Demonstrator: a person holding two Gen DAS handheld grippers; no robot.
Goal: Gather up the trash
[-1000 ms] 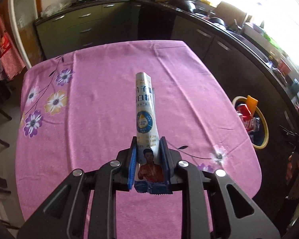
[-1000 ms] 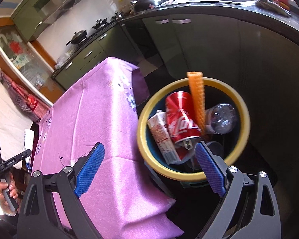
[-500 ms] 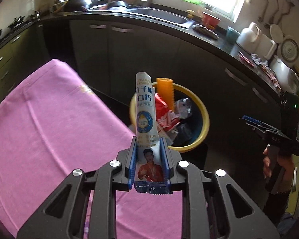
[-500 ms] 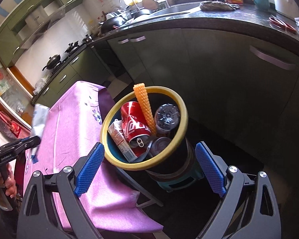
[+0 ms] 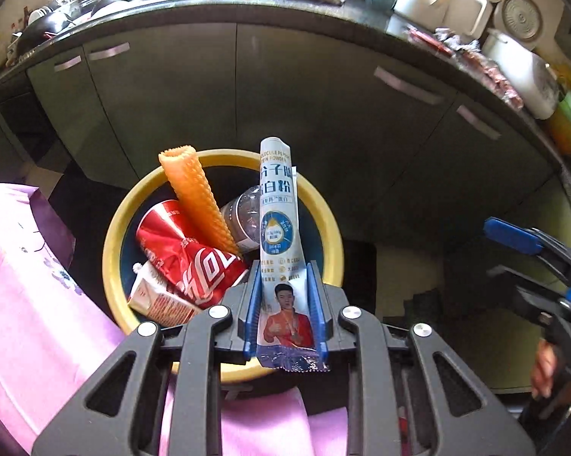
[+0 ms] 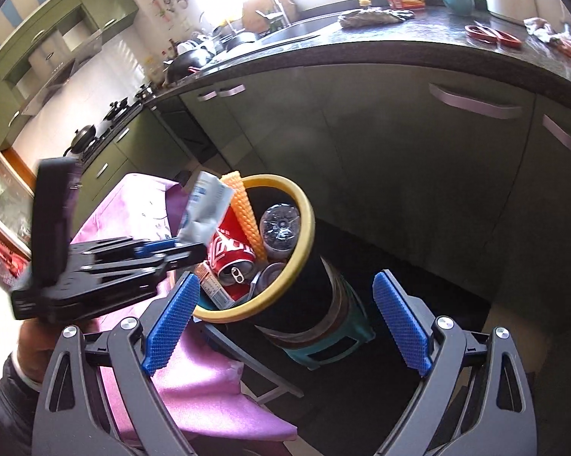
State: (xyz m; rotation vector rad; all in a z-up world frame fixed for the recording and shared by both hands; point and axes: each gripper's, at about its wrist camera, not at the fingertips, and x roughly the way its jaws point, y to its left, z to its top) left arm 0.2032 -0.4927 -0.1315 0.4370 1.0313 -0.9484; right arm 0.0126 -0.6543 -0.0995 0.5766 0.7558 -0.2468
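Where table lay before, left gripper [image 5: 284, 306] holds sachet [image 5: 278, 209] over bin [image 5: 325, 212].

The left gripper [image 5: 284, 306], clamping a white sachet [image 5: 279, 224], is now hanging over the yellow-rimmed bin [image 5: 325, 212] instead of the pink tablecloth [image 5: 27, 304]; the right gripper [image 6: 285, 319] is sitting farther back.

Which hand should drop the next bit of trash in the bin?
Left. The left gripper already pinches the white packet over the yellow-rimmed bin. The right gripper is open and empty.
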